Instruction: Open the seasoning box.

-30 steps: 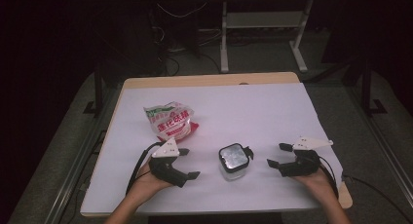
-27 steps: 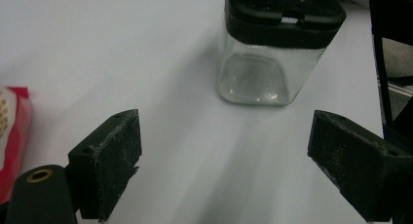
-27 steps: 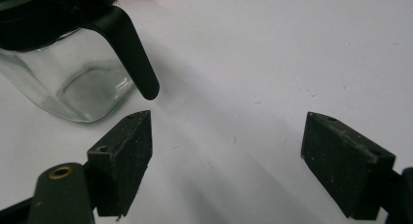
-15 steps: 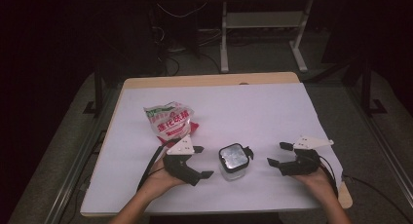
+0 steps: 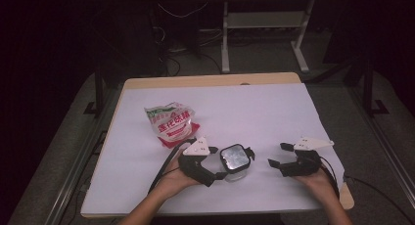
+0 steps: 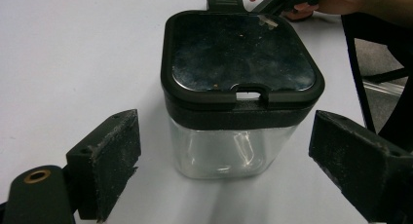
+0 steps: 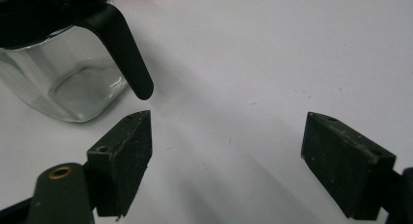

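Note:
A clear square jar (image 5: 236, 162) with a black lid (image 6: 241, 53) stands on the white table cover (image 5: 254, 112) near the front. My left gripper (image 5: 218, 162) is open just left of it. In the left gripper view its pads (image 6: 109, 158) flank the jar's glass body (image 6: 229, 151) with gaps on both sides. To the right of the jar my right gripper (image 5: 277, 155) rests open and apart from it, with nothing between its pads (image 7: 122, 158). The right gripper view has the jar (image 7: 63, 83) at upper left, with the lid's black tab (image 7: 124, 53) hanging down.
A crinkled white, green and red food bag (image 5: 171, 124) lies behind and left of my left gripper. Cables trail from both grippers toward the front table edge. Behind the table are a dark floor and a white metal frame (image 5: 264, 34).
My left gripper has slid right toward the jar, so the jar now stands between its open jaws. The right gripper, the jar and the bag have not moved.

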{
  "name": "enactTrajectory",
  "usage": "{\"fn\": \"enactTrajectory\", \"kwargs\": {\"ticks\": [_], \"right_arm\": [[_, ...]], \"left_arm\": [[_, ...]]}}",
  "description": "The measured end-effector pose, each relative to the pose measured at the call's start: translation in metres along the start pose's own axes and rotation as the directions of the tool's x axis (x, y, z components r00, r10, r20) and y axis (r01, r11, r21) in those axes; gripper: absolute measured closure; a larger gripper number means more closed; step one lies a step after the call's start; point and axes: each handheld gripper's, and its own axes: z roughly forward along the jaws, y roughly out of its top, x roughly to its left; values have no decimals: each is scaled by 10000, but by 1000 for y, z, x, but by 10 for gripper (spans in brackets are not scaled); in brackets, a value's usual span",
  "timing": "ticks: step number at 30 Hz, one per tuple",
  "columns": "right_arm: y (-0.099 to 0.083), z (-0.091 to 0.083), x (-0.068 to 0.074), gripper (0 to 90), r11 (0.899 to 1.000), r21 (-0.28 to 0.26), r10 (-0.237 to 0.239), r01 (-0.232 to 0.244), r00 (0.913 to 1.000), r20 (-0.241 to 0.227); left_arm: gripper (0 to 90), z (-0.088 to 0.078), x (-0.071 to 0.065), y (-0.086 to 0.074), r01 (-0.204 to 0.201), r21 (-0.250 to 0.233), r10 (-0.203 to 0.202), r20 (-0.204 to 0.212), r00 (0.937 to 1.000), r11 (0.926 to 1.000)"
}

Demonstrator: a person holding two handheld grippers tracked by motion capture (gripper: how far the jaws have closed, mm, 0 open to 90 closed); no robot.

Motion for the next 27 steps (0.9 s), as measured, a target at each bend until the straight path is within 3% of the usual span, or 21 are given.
{"fn": "enactTrajectory", "kwargs": {"ticks": [9,20,27], "right_arm": [[0,1,2,185,9999,39,-106,106,9999,43],[-1,1,1,185,9999,59,-131,130,9999,70],[-1,1,1,185,9998,140,-163,161,9998,146]], "left_arm": [[126,5,-2,1,-22,-219,27,229,9997,9998],[175,7,-3,1,-97,-280,102,196,9998,9996],[174,7,-3,2,97,-272,-90,233,9997,9996]]}}
